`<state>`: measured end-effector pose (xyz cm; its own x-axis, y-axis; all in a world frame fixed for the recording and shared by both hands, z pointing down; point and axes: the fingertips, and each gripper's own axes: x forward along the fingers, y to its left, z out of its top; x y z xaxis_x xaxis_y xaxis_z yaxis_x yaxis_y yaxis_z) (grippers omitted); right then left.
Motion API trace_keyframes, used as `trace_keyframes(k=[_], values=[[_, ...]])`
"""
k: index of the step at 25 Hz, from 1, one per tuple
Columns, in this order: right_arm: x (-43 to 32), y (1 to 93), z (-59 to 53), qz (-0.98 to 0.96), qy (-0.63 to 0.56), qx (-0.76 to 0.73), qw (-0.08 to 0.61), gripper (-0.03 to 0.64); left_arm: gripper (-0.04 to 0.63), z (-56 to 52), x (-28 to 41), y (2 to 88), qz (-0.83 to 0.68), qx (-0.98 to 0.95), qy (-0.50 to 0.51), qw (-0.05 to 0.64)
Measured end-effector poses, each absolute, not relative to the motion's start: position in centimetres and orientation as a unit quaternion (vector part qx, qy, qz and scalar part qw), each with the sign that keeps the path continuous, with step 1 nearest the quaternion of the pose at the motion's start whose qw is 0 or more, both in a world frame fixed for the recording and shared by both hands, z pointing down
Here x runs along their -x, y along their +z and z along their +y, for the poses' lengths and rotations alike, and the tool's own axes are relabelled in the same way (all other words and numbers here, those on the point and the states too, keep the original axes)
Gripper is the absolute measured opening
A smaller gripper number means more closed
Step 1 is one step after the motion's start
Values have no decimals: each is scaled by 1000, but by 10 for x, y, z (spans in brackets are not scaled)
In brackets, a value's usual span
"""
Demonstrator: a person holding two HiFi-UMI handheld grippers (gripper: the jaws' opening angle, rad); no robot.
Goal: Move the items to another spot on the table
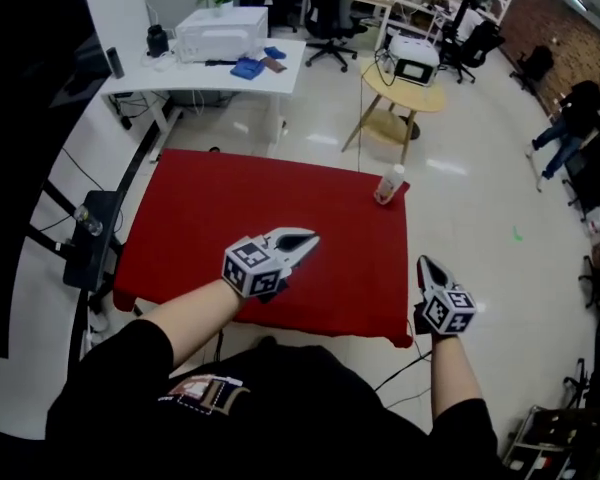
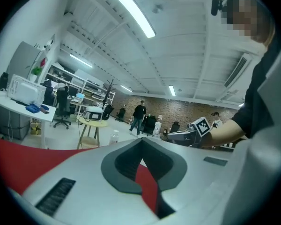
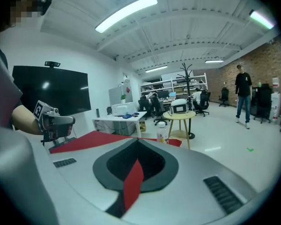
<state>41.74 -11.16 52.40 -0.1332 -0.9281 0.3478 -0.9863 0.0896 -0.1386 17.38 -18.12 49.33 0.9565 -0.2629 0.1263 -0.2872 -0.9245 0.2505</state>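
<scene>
Pale bottle, upright at the far right corner of the red tabletop, right by the edge and well apart from both tongs. Left tongs closed and empty, over the near middle; right tongs likewise closed and empty, off the near right corner. Likely to topple or roll over that edge if nudged by closed tips or pinched off-centre. Tall, narrow, probably light: easily knocked. Best opened wide before reaching.
</scene>
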Motion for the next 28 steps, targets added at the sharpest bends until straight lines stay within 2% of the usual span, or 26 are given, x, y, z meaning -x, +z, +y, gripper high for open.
trace_keyframes(k=[8,16,19,22,28], values=[[-466,537,-142,-703,167,-686,86,3,3,-239,-236,531,-133,-976,67,159],[-522,563,-162,-732,178,-653,80,17,3,-286,-344,585,-187,-965,115,141],[-534,574,-169,-748,187,-631,85,43,106,-308,-384,608,-212,-958,125,148],[-542,587,-178,-756,195,-619,86,48,224,-329,-422,631,-217,-956,157,119],[-542,611,-186,-755,212,-615,76,48,370,-391,-474,695,-244,-939,198,137]])
